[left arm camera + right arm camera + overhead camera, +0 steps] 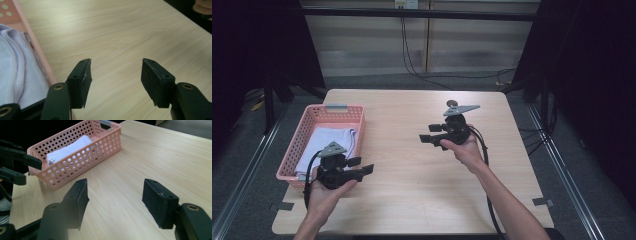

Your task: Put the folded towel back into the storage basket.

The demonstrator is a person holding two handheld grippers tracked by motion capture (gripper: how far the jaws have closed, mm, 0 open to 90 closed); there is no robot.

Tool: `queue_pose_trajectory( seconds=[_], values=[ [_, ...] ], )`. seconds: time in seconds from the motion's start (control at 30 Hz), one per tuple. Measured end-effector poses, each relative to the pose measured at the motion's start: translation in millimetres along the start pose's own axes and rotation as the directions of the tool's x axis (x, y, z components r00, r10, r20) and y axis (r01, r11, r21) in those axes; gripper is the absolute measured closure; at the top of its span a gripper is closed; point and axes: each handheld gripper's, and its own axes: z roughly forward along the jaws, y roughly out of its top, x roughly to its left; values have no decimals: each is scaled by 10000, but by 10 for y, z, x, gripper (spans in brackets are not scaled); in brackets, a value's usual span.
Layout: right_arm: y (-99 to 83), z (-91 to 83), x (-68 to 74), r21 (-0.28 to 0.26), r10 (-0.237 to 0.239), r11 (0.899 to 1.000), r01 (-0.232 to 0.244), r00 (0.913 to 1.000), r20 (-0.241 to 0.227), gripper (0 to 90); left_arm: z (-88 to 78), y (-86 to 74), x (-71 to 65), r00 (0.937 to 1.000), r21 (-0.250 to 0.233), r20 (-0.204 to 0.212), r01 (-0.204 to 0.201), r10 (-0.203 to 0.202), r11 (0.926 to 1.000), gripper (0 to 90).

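A pink perforated basket [308,120] sits at the table's left side with a folded white cloth [329,140] inside it. My left gripper [363,165] hovers just right of the basket's near corner, pointing right, jaws open with nothing between them [116,61]. The cloth [15,75] and the basket rim [37,50] lie at the left of the left gripper view. My right gripper [427,133] is held over the table's middle right, pointing left, open and empty [115,182]. In the right gripper view the basket [82,162], the cloth [72,147] and the left gripper [31,172] show beyond the jaws.
The light wooden table [412,170] is bare between the two grippers. A cable [487,165] trails along the right forearm. Dark curtains, floor rails and floor cables surround the table. Tape marks [543,202] sit near the front corners.
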Motion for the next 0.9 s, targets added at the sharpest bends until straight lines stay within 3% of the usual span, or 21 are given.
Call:
queue_pose_trajectory(
  seconds=[0.17,0.27,0.37,0.5,0.6,0.73,0.8,0.9],
  values=[
    [-156,-297,7,33,-31,10000,31,9998,199,377,171,11,-127,9996,206,168,-245,241,9995,371],
    [-293,-441,11,191,14,9998,-22,9992,403,376,271,4,-199,9995,337,-30,-325,326,9989,361],
    [-454,-609,8,313,107,9994,-128,9977,672,375,323,-17,-252,9979,420,360,-558,543,9976,342],
    [-723,-850,1,377,418,9982,-461,9932,1083,372,381,-64,-315,9963,540,367,-792,773,9954,300],
    [-941,-1003,-18,427,703,9961,-771,9874,1419,370,422,-106,-318,9972,744,575,-528,486,9958,284],
    [-1180,-1204,-35,202,1137,9926,-1193,9766,1824,360,431,-252,-334,9982,883,525,-326,280,9956,284],
    [-1294,-1262,-33,202,1266,9908,-1335,9708,2039,356,450,-351,-347,9977,1076,532,-485,429,9930,284],
    [-1446,-1297,-76,-10,1602,9864,-1641,9614,2237,339,434,-379,-341,9977,1031,527,-476,423,9935,286]
  ],
)
